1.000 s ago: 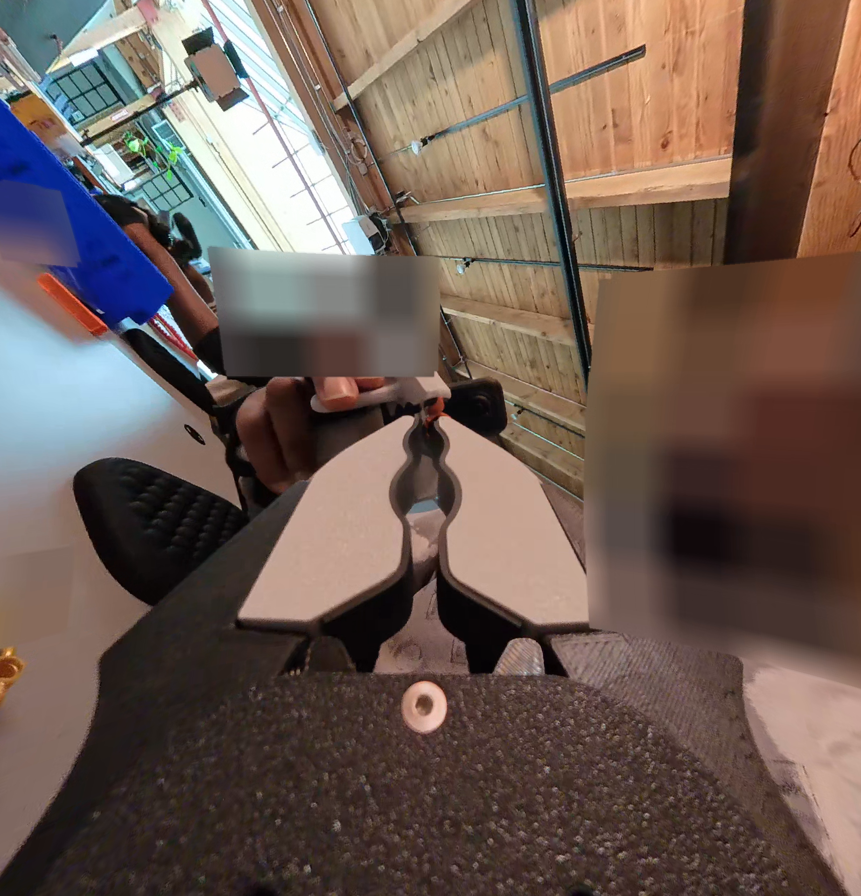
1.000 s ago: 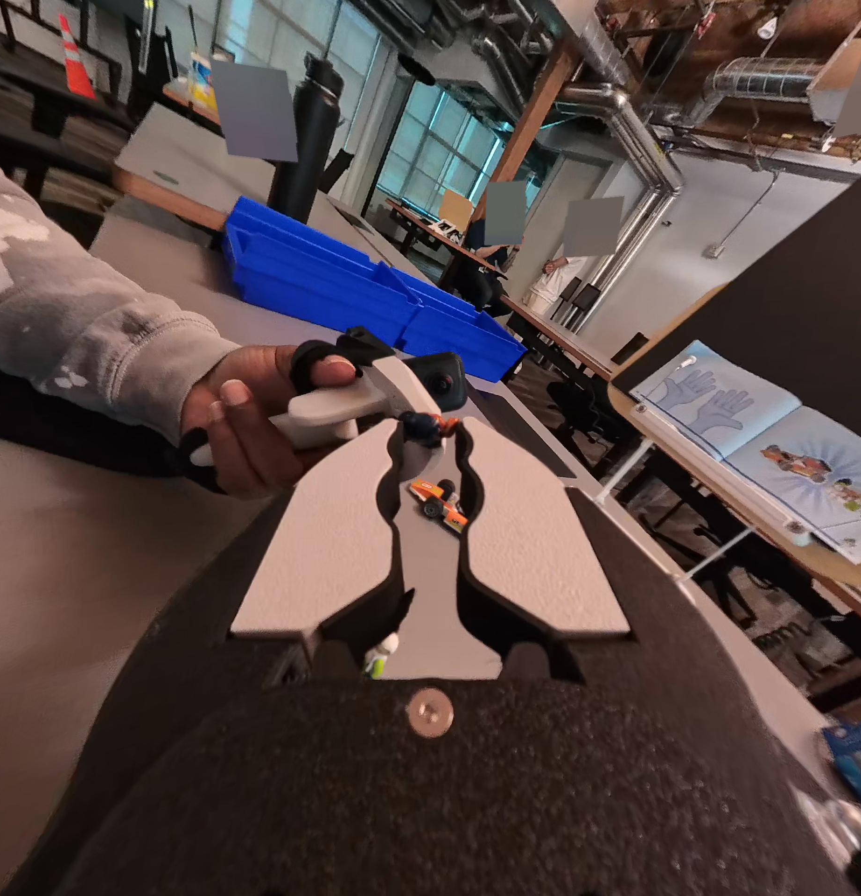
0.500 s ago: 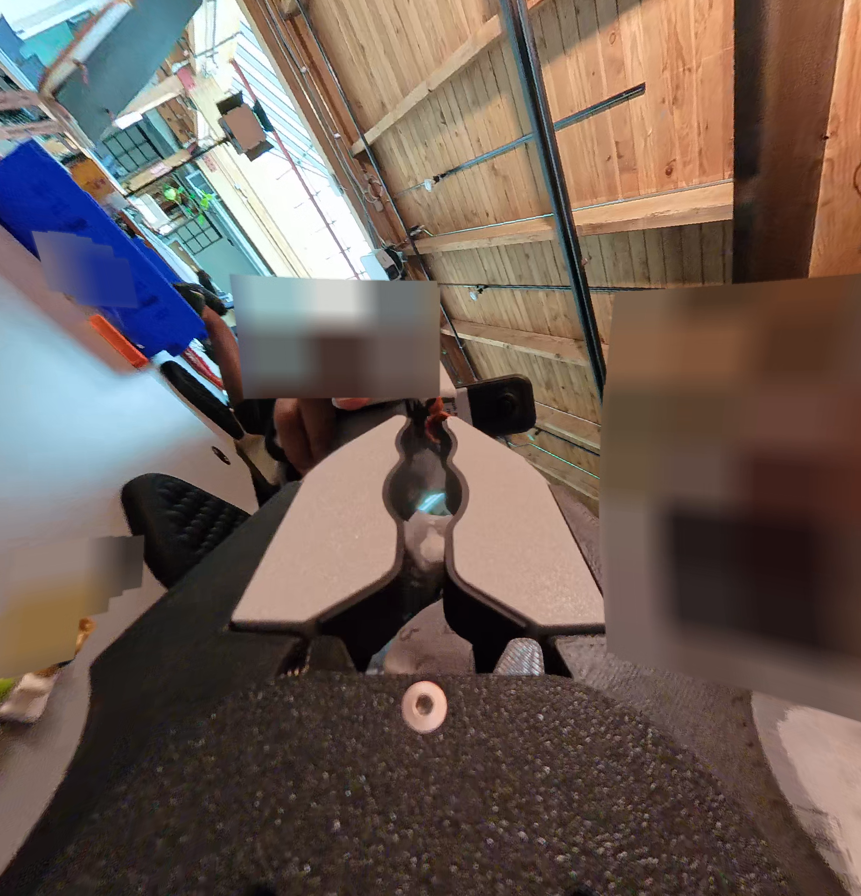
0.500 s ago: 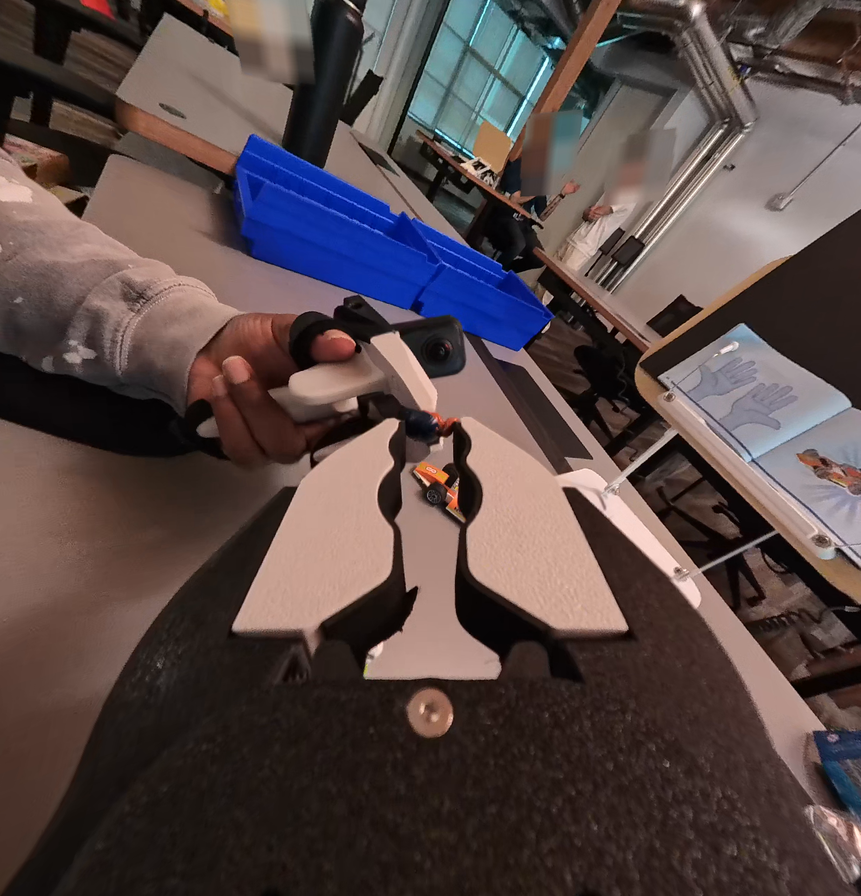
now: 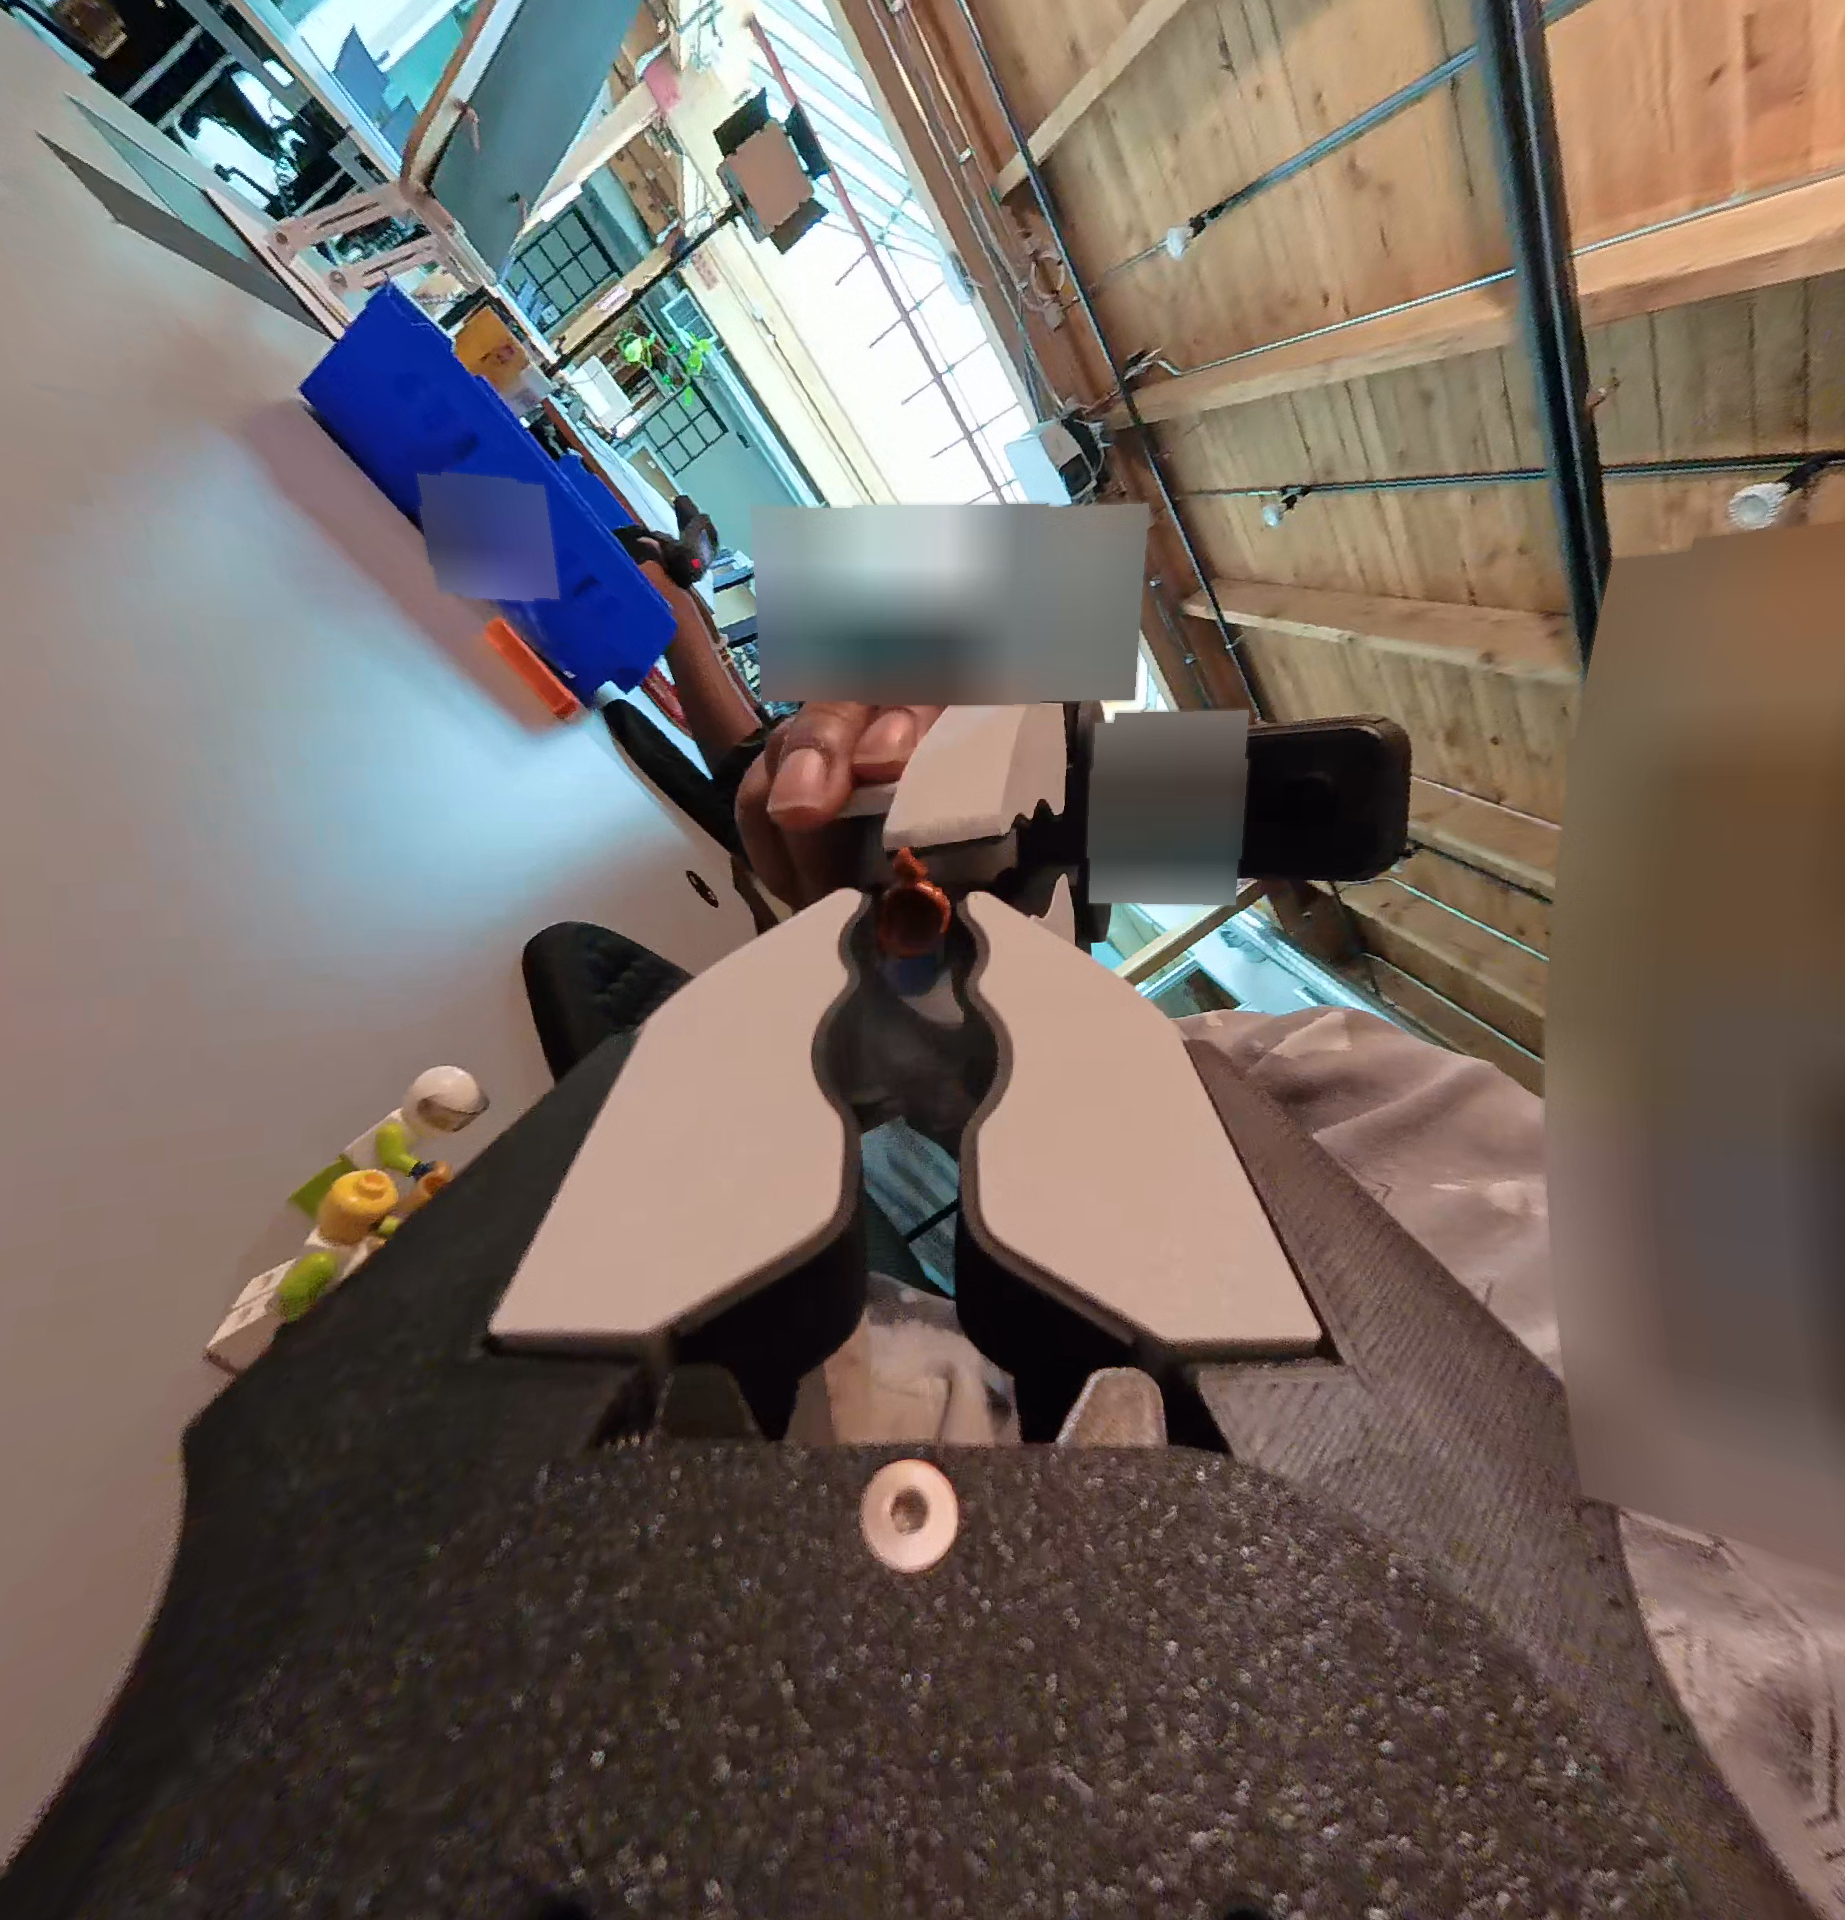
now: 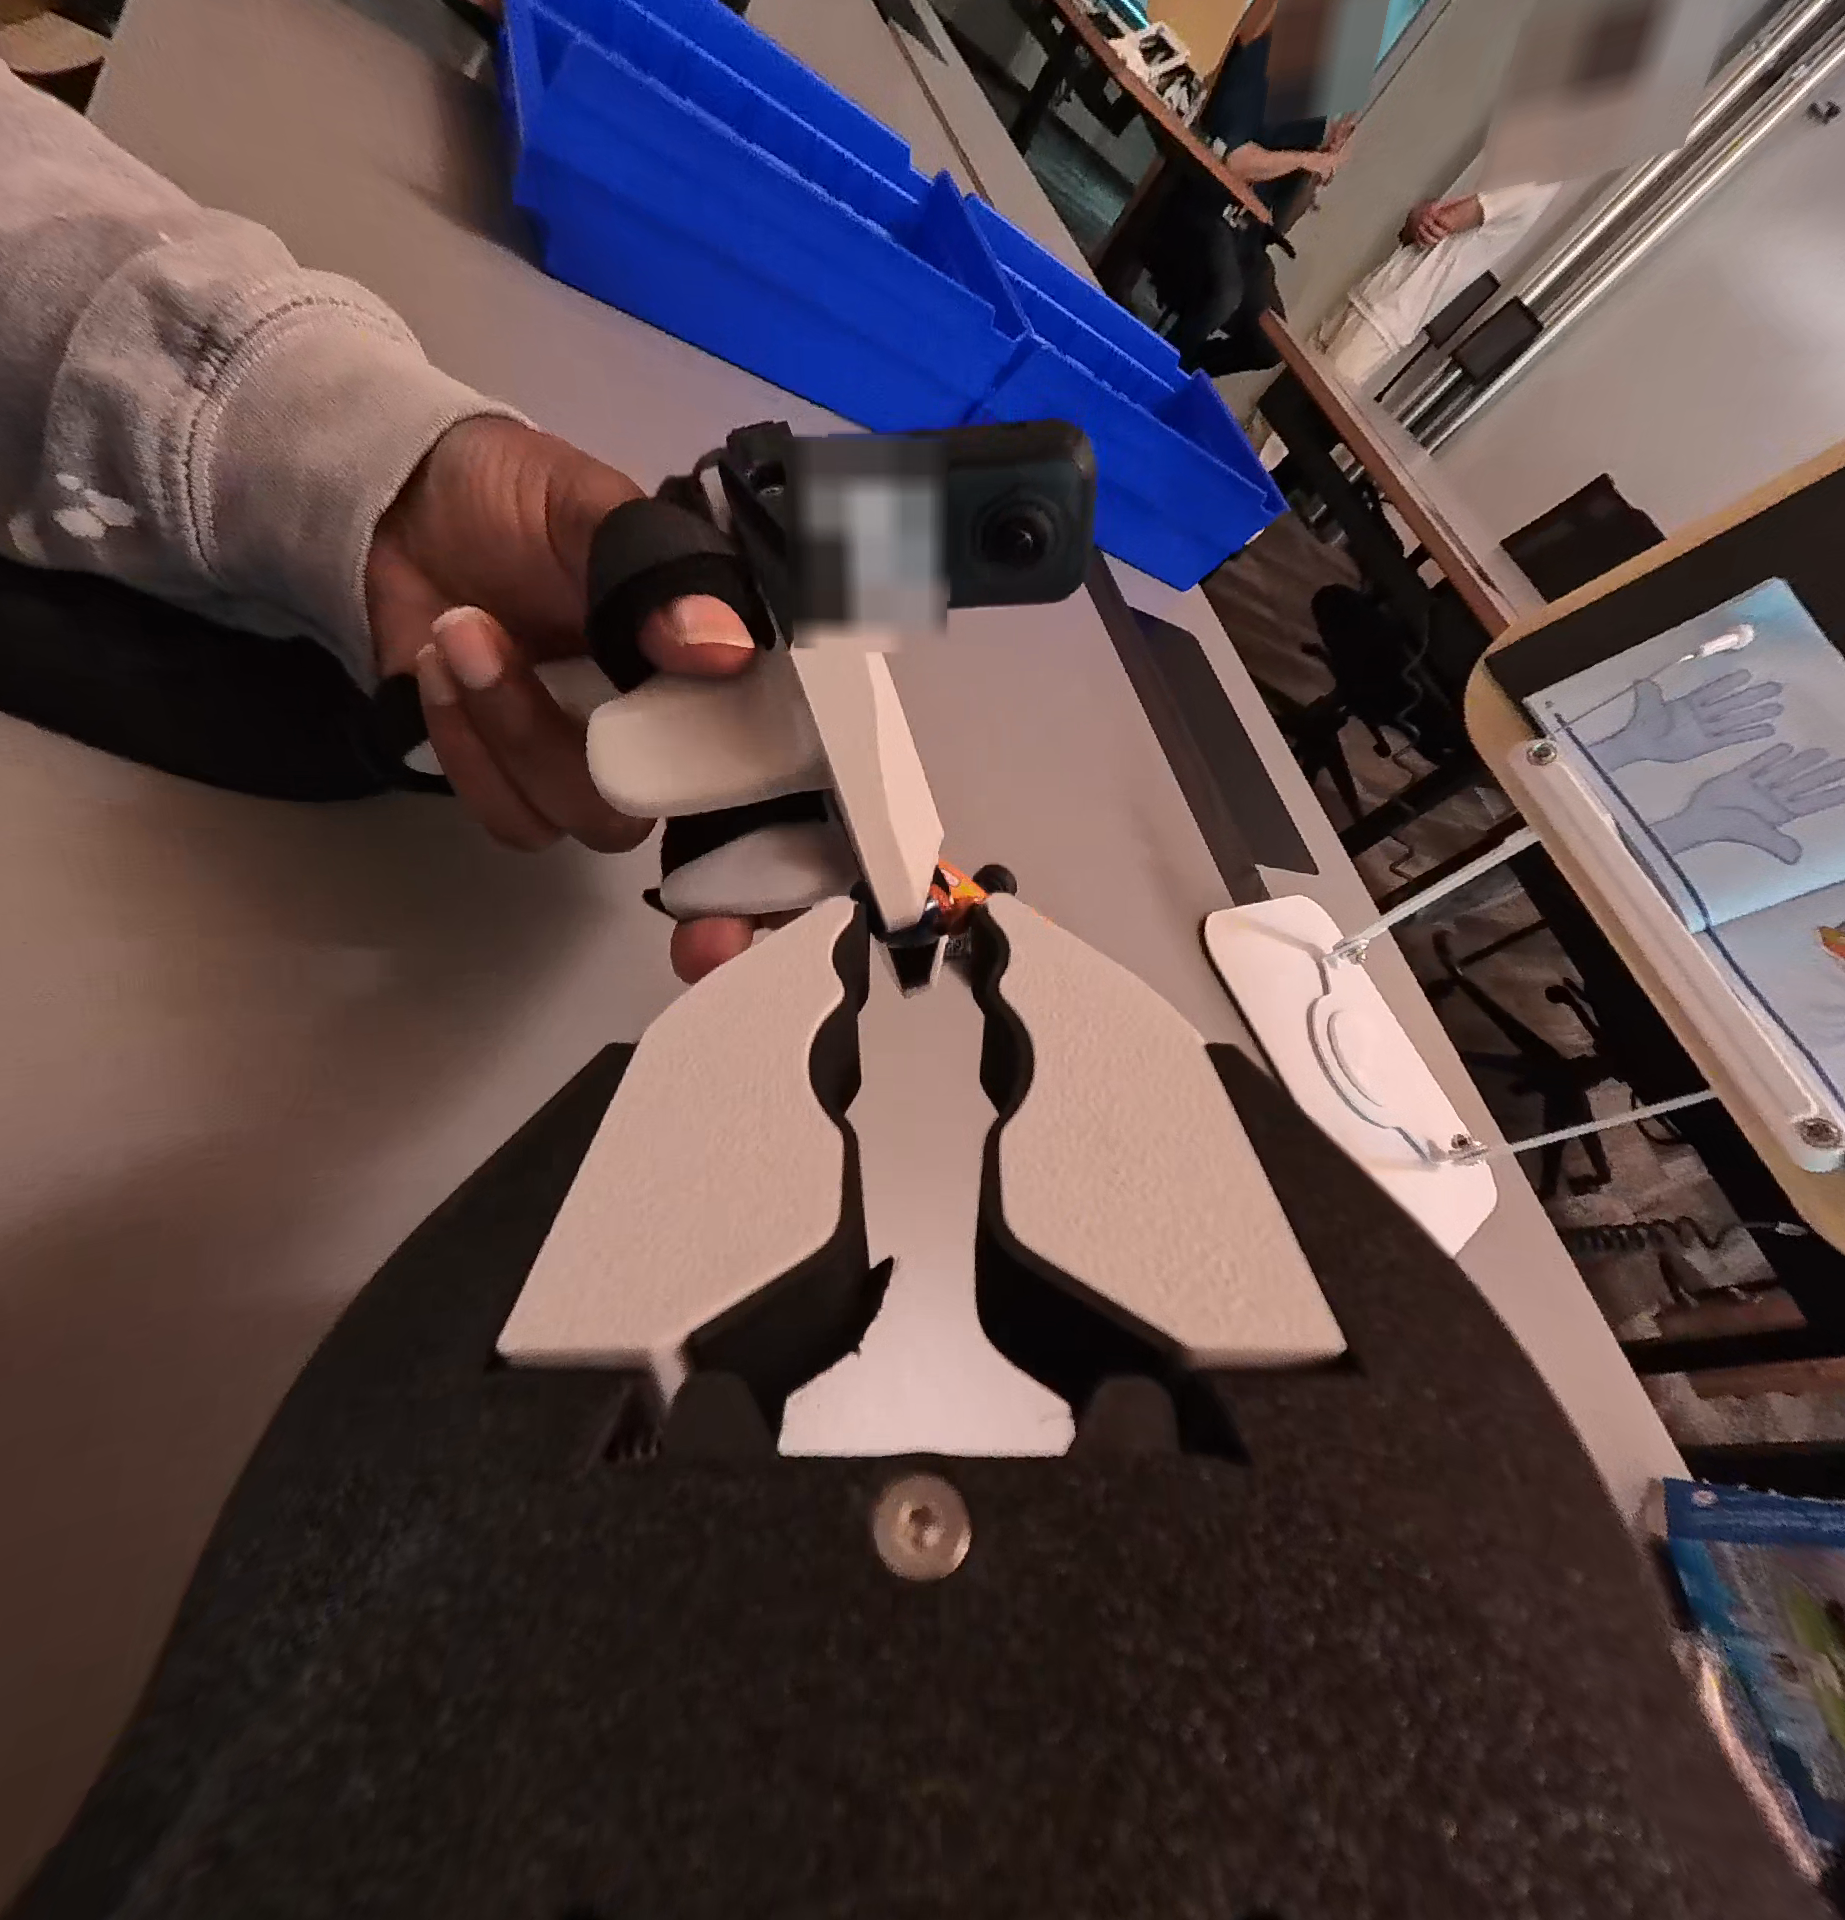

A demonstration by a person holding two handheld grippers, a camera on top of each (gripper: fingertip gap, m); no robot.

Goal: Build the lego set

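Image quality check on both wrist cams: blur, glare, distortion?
Left wrist view: the white table is blown out and soft along the left edge, the window strip is overexposed, and the ceiling beams bow from the wide lens. The minifigures are slightly blurred. Right wrist view: evenly lit, with motion blur on the blue bins and the frame edges; the left gripper stays fairly sharp.

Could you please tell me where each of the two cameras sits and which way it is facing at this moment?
Left wrist view: sits on the left gripper, tilted up toward a wooden ceiling; its two fingers pinch a small figure; the right gripper and a hand face it.
Right wrist view: sits on the right gripper, looking down along the grey table toward blue bins; its fingers frame the left gripper, held by a hand.
Shared: each sees the other gripper, the table and the bins.
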